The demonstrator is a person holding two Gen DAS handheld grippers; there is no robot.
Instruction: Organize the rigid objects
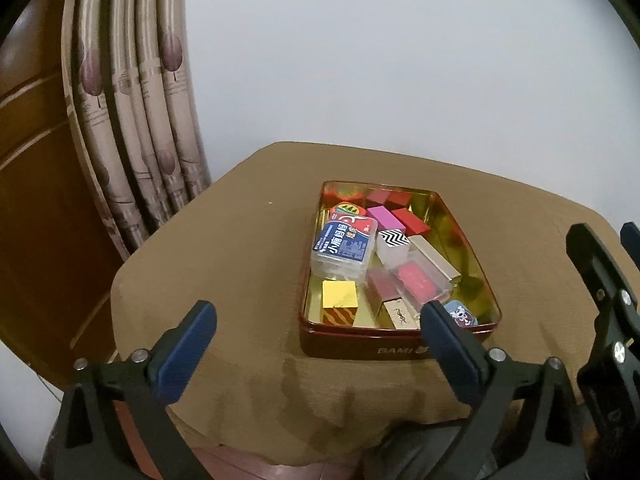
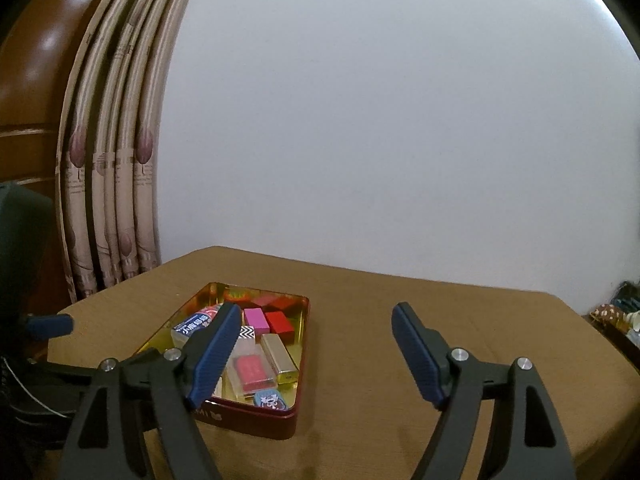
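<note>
A red tin (image 1: 396, 350) with a gold lining rests on the brown tablecloth (image 1: 224, 248), holding the small boxes (image 1: 344, 246) and blocks (image 1: 339, 299). Left gripper (image 1: 316, 336), jaws spread wide and empty, hovers at the tin's near edge. Right gripper (image 2: 316, 354), likewise released and empty, hangs beside the tin.

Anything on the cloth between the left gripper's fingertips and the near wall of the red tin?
Nothing: the left wrist view shows only bare tan tablecloth between the left gripper and the tin.
</note>
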